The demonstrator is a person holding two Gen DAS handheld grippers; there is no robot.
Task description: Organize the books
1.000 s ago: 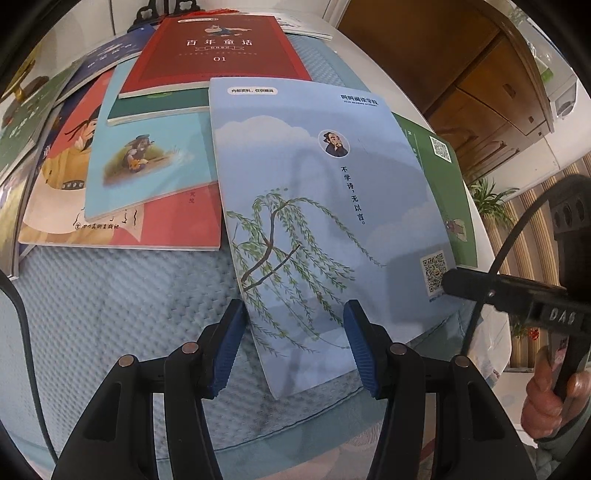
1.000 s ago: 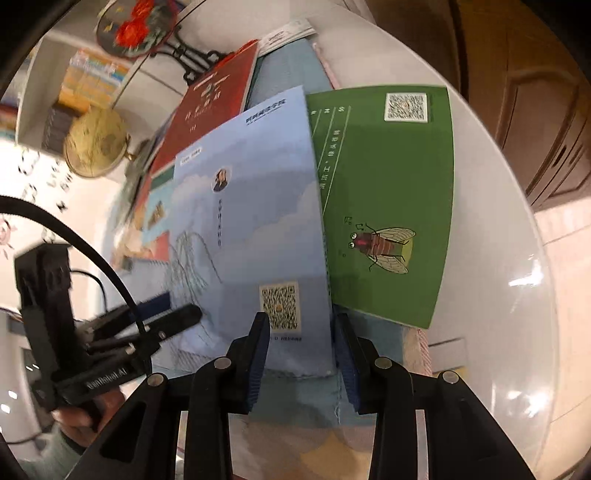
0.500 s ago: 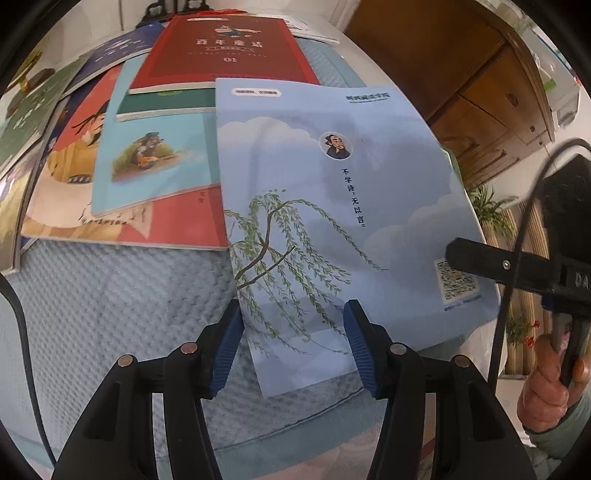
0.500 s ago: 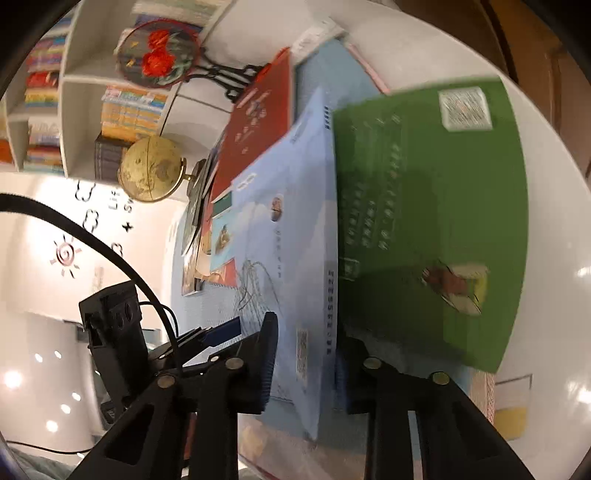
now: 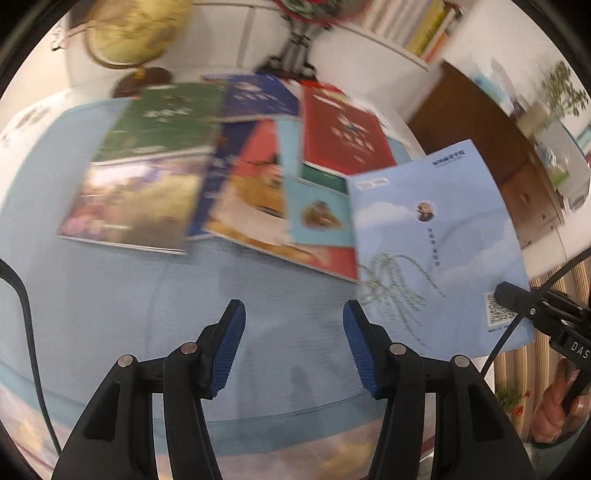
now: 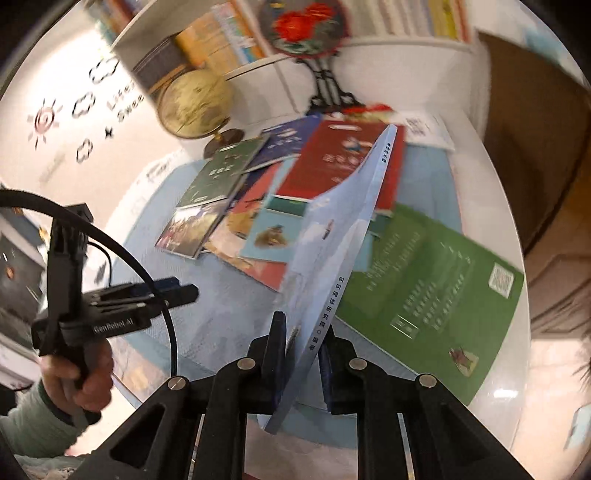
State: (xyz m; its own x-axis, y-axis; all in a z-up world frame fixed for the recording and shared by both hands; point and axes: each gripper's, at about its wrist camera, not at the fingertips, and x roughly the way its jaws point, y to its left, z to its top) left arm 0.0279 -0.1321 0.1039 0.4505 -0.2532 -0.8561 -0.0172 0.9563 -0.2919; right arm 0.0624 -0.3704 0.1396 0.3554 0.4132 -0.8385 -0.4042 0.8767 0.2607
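Note:
My right gripper (image 6: 303, 338) is shut on the lower corner of a light blue book (image 6: 343, 236) with a willow tree on its cover, and the book is lifted and tilted on edge above the table. From the left wrist that same light blue book (image 5: 436, 243) hangs at the right, with the right gripper (image 5: 517, 299) clamped on its corner. Over bare blue cloth, my left gripper (image 5: 293, 332) stands open and holds nothing. Under the lifted book a green book (image 6: 436, 291) with an insect lies flat. Several more books (image 5: 221, 177) lie spread behind.
The round table has a light blue cloth (image 5: 129, 295) and a white rim (image 6: 513, 332). A globe (image 6: 195, 103), a round fan on a black stand (image 6: 306, 29) and shelves with books (image 6: 221, 44) stand at the back. A wooden cabinet (image 5: 491, 147) is at the right.
The right gripper shut on the light blue book's corner and raised it off the green book, tilting it on edge. The left gripper drew back up and leftwards, off the book.

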